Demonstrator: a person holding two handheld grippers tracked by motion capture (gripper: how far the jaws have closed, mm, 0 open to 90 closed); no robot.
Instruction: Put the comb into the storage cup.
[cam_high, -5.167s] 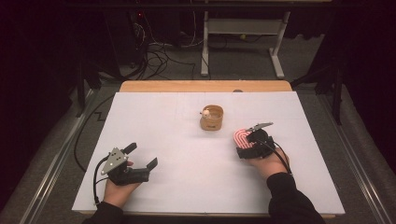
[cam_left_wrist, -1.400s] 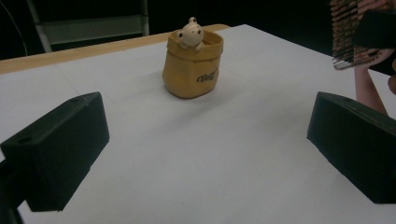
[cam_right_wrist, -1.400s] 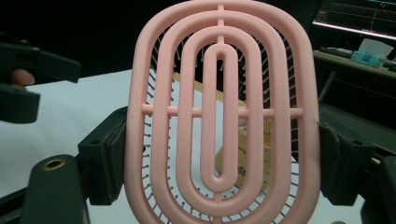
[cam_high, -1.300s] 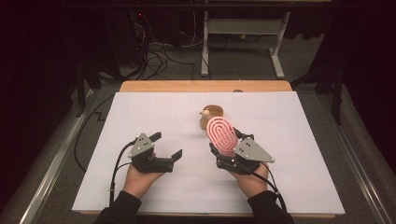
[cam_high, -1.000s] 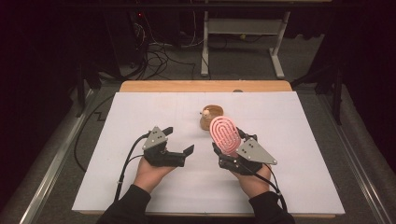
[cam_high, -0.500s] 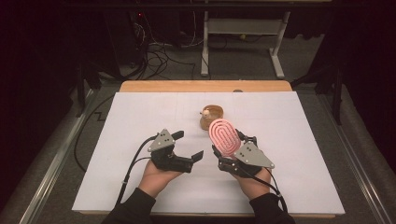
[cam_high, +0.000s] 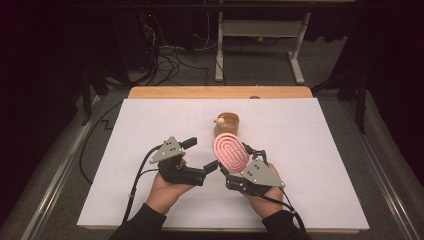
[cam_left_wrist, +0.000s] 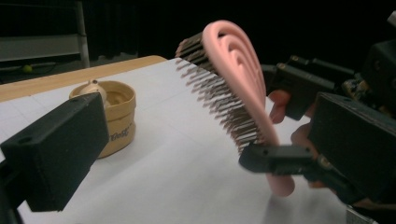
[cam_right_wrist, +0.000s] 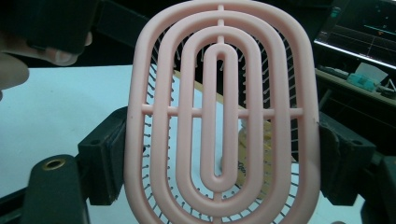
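The pink oval plastic hairbrush with looped ribs is already lifted from the table and stands upright near the middle of it, a little to the right. The right gripper holds it: in the right gripper view the two black jaws press on both side edges of the brush head. Its back of nested oval rings faces the right hand, and its rows of thin metal-looking bristles point to the left, toward the other gripper. The short handle end hangs below the jaws.

The left gripper is just beside the brush on its left, with jaws wide apart and nothing between them. I judge that the picking up is done and a handover or a second grip is what remains; the left jaws do not touch the brush yet.

Farther away, just behind the brush, a small round tan container stands on the white table cover.
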